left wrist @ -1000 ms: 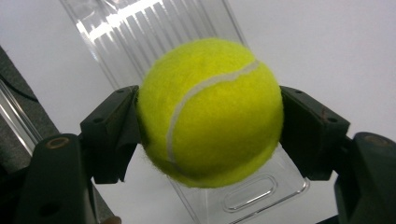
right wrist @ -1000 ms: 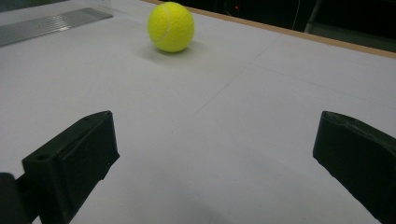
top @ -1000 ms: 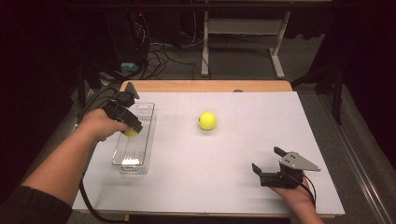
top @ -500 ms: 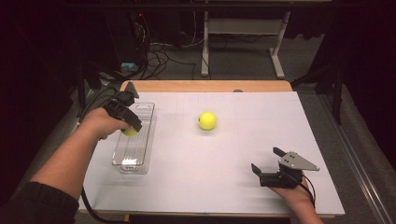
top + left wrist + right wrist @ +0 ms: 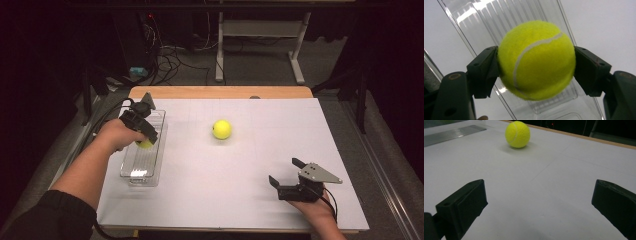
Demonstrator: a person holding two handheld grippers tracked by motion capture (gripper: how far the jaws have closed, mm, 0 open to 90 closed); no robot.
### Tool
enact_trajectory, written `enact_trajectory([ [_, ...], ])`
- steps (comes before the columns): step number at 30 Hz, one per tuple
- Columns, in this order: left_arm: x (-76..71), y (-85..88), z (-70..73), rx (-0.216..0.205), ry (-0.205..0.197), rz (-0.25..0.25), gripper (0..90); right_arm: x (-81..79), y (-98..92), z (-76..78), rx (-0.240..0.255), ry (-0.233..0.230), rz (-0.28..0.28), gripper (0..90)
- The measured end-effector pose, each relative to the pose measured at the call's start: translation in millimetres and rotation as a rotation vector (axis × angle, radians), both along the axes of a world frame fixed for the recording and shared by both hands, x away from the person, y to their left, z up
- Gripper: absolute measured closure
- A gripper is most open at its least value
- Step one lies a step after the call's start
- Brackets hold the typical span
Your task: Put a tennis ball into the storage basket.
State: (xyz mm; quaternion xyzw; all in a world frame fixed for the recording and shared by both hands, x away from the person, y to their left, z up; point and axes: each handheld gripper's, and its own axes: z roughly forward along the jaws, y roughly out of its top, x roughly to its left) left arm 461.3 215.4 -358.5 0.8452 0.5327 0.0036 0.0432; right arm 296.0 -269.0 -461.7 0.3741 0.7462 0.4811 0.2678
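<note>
A yellow tennis ball point(image 5: 536, 60) is clamped between the jaws of my left gripper point(image 5: 146, 141), held just above a clear plastic tray point(image 5: 135, 170) at the table's left side. The ball point(image 5: 145, 144) peeks out under the hand in the high view, and the tray's ribbed floor point(image 5: 506, 15) lies beneath it. A second tennis ball point(image 5: 221, 129) rests on the white table near the middle, also ahead of my right gripper point(image 5: 517, 134). My right gripper point(image 5: 286, 172) stands open at the front right, nothing between its jaws point(image 5: 539, 205).
The white sheet point(image 5: 260, 150) covers the table, with a wooden edge point(image 5: 220, 92) at the back. Cables and a desk frame point(image 5: 260, 45) lie on the floor beyond the table. The tray's near end point(image 5: 141, 177) holds nothing.
</note>
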Motion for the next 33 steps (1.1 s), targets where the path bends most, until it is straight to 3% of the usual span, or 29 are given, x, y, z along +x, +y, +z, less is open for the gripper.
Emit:
enact_trajectory([
  [9,-0.8,0.6,-0.5,0.007,-0.010,0.003,26.1,0.0,0.9,-1.3,-0.004,0.004,0.002,0.0],
  [10,-1.3,0.0,0.8,0.008,-0.022,0.005,23.3,0.2,0.9,-1.3,-0.003,0.003,0.002,0.0],
  [12,-2.3,-1.5,4.3,-0.005,-0.029,-0.002,6.8,0.3,0.7,-1.1,-0.003,0.001,0.000,0.0],
  [14,-3.8,-3.5,6.7,0.000,-0.028,-0.012,0.5,0.3,0.6,-1.0,-0.002,0.000,-0.001,0.0],
  [24,-11.7,-19.2,12.9,-0.001,-0.030,-0.042,0.5,1.2,0.3,-1.1,-0.003,0.001,-0.005,0.0],
  [29,-18.4,-36.1,16.0,-0.019,-0.045,-0.076,0.5,2.8,-0.2,-1.1,-0.002,0.006,-0.010,0.0],
  [33,-26.1,-52.6,15.6,-0.006,-0.042,-0.115,0.5,3.7,-1.0,-0.6,0.006,0.002,-0.017,0.0],
])
